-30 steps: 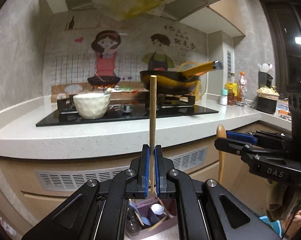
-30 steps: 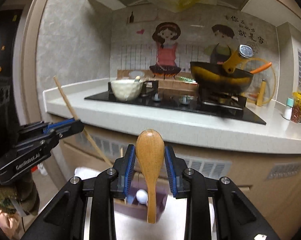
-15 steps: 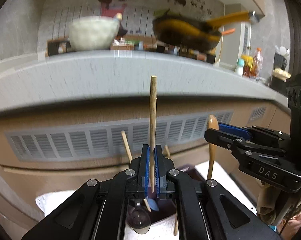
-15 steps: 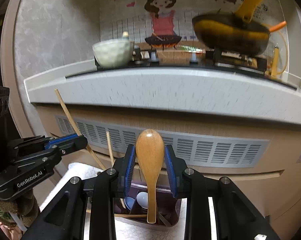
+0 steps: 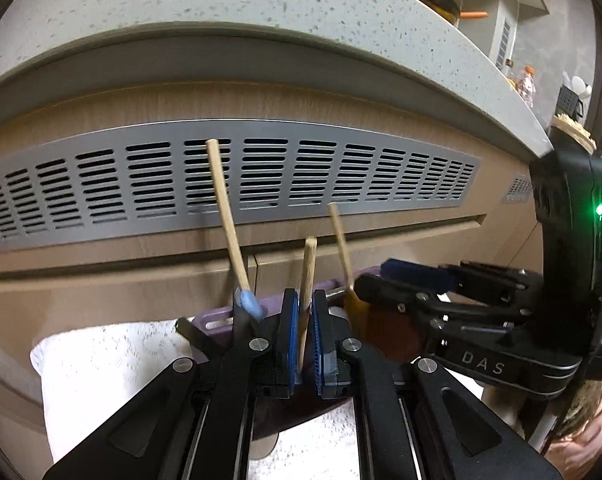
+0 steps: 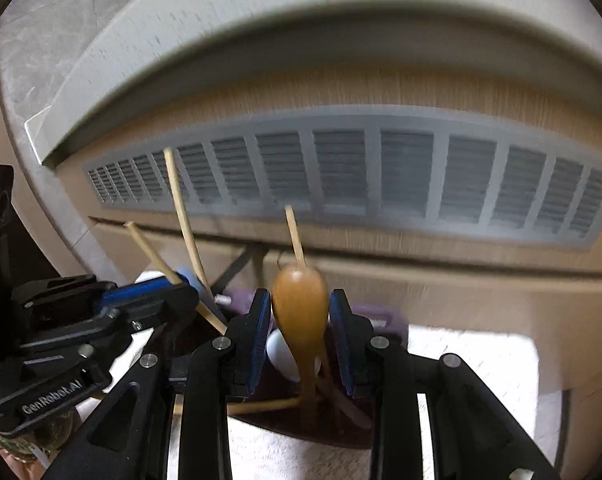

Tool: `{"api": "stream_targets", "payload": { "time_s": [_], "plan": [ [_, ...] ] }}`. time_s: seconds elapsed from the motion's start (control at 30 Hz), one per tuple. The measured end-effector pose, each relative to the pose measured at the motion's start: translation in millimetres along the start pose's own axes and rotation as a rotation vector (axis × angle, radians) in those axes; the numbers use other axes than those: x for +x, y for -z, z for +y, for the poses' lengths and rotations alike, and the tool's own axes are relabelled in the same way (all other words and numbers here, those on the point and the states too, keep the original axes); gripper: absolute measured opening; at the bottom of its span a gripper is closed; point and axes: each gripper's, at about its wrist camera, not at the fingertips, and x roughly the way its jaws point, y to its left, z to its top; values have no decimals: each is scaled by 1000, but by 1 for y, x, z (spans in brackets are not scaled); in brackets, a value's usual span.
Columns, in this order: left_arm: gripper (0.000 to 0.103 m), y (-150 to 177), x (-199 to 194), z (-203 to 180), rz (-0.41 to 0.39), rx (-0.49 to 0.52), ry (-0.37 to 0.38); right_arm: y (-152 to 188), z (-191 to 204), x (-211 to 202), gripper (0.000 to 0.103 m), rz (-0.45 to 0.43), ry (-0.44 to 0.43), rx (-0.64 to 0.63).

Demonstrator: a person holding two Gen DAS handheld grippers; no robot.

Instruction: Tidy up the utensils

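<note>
My left gripper point(image 5: 304, 300) hangs over a purple utensil holder point(image 5: 217, 316), its jaws opening. A wooden chopstick point(image 5: 308, 268) stands tilted and loose between the blue pads, with a slim gap beside it. My right gripper point(image 6: 299, 296) is shut on the bowl of a wooden spoon point(image 6: 299, 312), whose handle points down into the holder point(image 6: 385, 324). In the left wrist view the right gripper point(image 5: 441, 280) is close on the right. In the right wrist view the left gripper point(image 6: 141, 296) is on the left. Two other chopsticks point(image 5: 225, 216) and some blue and white spoons stand in the holder.
The holder sits on a white cloth point(image 5: 113, 360) in front of a wooden cabinet face with a grey vent grille point(image 5: 261, 176). A speckled countertop edge point(image 5: 261, 8) overhangs above. The two grippers are nearly side by side over the holder.
Both grippers have come down from counter height to just above the purple holder. The chopstick now sticks out less above the left fingers and leans. The spoon stays between the right pads.
</note>
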Motion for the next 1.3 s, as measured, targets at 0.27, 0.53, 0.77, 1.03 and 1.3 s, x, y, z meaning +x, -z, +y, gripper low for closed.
{"api": "stream_targets", "payload": {
  "time_s": [0.27, 0.53, 0.77, 1.03, 1.3],
  "plan": [
    [58, 25, -69, -1, -128, -119, -95, 27, 3, -54, 51, -64, 41, 24],
    [95, 113, -146, -40, -218, -104, -236, 103, 32, -144, 76, -136, 126, 25],
    [103, 178, -170, -73, -230, -36, -332, 166, 65, -184, 90, -179, 206, -28],
    [103, 206, -178, -94, -230, 3, -378, 204, 72, -196, 90, -197, 268, -27],
    [103, 219, -182, -91, -201, -52, -384, 214, 70, -209, 90, -216, 277, -4]
  ]
}}
